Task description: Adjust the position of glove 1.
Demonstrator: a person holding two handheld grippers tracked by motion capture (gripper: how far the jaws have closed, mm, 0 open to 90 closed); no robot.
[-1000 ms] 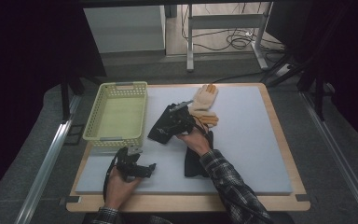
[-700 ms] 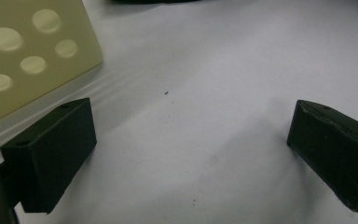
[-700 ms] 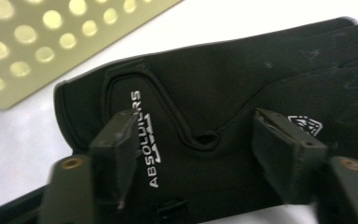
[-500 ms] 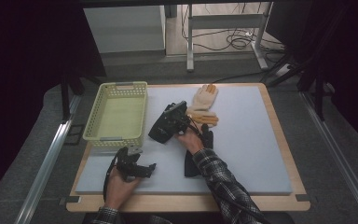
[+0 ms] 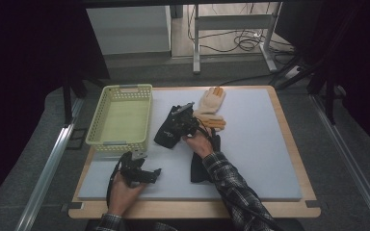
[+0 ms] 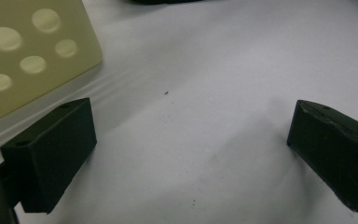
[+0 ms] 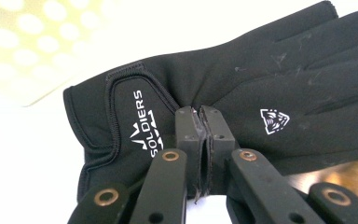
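Two grippers: our right gripper (image 7: 199, 114), jaws just closing, pinches the black glove (image 7: 242, 93) right of the basket (image 5: 120, 118); our left gripper (image 6: 186, 154) rests open, near.

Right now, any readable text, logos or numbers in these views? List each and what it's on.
"SOLDIERS": white print on the cuff tab of the black glove, beside a white crown-like mark.
A white shield-shaped emblem on the back of that glove: a symbol, no letters legible.
Nothing else carries readable text.
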